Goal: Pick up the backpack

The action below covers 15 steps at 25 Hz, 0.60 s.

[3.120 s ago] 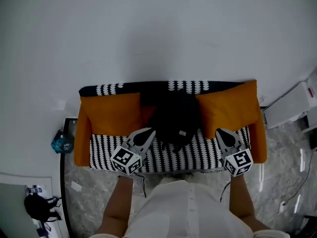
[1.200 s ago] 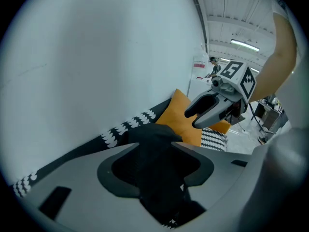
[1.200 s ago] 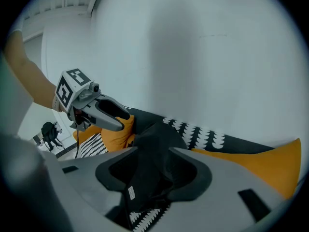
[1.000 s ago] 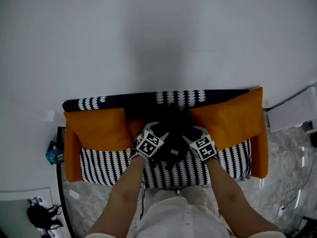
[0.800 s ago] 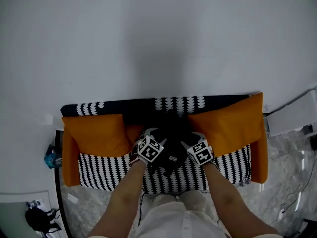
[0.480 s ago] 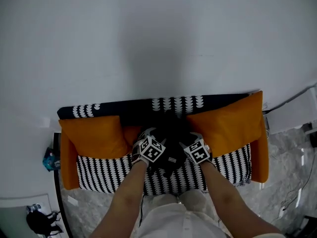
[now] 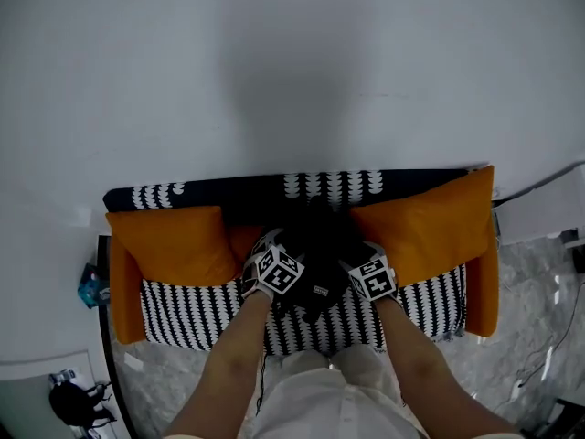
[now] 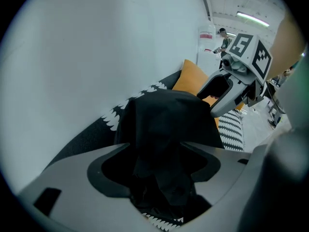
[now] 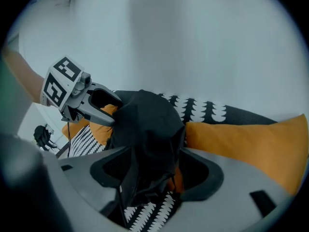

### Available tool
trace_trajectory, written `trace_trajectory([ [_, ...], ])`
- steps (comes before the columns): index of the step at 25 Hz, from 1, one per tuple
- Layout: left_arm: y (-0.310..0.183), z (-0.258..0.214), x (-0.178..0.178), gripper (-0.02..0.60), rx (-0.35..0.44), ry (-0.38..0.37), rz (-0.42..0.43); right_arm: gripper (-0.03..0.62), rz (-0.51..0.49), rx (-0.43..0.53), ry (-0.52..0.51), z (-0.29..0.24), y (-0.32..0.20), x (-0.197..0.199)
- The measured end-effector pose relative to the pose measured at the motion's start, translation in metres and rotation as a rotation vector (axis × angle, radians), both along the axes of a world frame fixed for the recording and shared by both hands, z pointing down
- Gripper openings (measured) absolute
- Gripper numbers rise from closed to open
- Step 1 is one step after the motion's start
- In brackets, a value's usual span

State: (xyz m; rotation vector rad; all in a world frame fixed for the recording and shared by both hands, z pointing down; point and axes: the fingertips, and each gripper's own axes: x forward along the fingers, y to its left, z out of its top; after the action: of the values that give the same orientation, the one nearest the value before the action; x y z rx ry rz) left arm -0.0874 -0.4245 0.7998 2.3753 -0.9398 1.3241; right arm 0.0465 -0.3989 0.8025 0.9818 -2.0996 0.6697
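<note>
The left gripper (image 8: 157,147) has its jaws drawn in on a fold of black fabric, and the right gripper (image 9: 155,151) is closed in the same way on the opposite flank. Both hold the backpack (image 7: 318,245), which sits between the 2 grippers and, as far as the head view shows, rests on the seat rather than hanging free.

The backpack looks soft and slack. Its cloth bunches and drapes over the jaws, so it will probably sag and fold once raised. It seems lightly filled, so weight is likely less of a worry than the thin fabric sliding out of a pinch. A thicker seam, strap or top handle would give a surer hold than loose panel cloth, and I cannot tell which of these each gripper has. Lifting both sides together should keep it level.

Beyond the grippers rises a plain white wall (image 7: 274,71). Below and behind them is pale marbled floor (image 7: 535,291). The surface (image 7: 196,309) under the grippers is a sofa seat covered in a black-and-white scalloped pattern. 1 orange cushion (image 7: 174,243) lies just outside the left gripper, and a 2nd cushion (image 7: 422,225) lies just outside the right gripper. Well out past the left gripper, a small blue object (image 7: 90,286) sits on the floor.
</note>
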Motion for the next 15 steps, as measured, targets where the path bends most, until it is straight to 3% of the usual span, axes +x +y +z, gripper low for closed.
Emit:
trace_trajectory([
  [3, -0.001, 0.009, -0.002, 0.319, -0.033, 0.004, 0.006, 0.324, 0.015, -0.042, -0.036, 0.009, 0.0, -0.001],
  [11, -0.004, 0.02, 0.004, 0.318, -0.086, 0.04, 0.026, 0.324, 0.014, -0.08, -0.081, 0.017, -0.01, -0.012],
  [15, -0.002, 0.02, 0.006, 0.305, -0.087, 0.055, 0.021, 0.288, -0.006, -0.082, -0.075, 0.017, -0.008, -0.011],
])
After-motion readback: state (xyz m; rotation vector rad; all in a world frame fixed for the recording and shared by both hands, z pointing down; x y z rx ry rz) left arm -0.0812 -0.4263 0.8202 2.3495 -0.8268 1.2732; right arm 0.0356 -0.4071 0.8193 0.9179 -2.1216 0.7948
